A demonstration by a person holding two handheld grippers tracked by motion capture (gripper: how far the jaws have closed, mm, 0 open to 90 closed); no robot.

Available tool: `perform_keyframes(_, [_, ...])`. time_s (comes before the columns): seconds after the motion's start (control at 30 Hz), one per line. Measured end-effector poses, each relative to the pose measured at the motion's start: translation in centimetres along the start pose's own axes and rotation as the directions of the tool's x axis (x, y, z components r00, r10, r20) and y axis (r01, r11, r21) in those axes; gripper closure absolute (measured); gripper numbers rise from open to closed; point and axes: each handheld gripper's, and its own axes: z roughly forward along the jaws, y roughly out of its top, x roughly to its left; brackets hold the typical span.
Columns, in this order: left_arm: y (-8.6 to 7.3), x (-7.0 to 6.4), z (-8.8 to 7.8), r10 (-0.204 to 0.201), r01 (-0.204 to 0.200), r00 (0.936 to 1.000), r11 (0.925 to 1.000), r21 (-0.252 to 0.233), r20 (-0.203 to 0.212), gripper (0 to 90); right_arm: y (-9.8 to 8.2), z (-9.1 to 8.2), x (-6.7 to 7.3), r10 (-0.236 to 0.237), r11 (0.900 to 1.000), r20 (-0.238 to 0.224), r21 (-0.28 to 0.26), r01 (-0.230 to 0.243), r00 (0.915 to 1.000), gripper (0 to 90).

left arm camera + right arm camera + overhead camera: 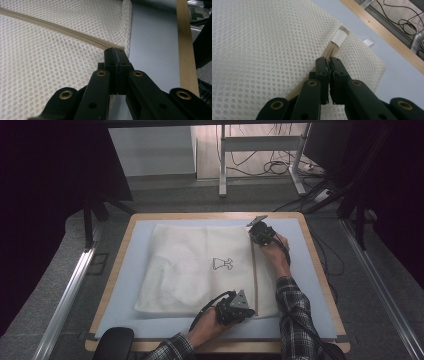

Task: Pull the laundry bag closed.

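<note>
Both grippers pinched shut along the zip of a white mesh bag.

On the pale blue mat (125, 270) that covers the wooden-edged table (116, 270) we see a flat white honeycomb-mesh laundry bag (195, 265), a small black dress pictogram (221, 264) printed near its middle. Near the front, the left gripper (243, 311) sits at the near end of the beige zipper (255, 270) — its jaws are pressed together at the zip's end by the bag's corner, and we cannot tell what they hold. The zip runs from near to far down the bag's right part. At the far right, the right gripper (255, 227) is closed on the zipper just short of a small white fabric tab (338, 38).
</note>
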Motion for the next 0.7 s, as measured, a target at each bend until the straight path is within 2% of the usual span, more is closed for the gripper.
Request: perform_keyframes(0.7, [0.0,-0.1,0.0,0.012,-0.012,0.9999,0.9999,0.002,-0.007,90.0,1.1,1.0,-0.7,0.013,1.0,0.011,0.012,-0.014,0.9998,85.3])
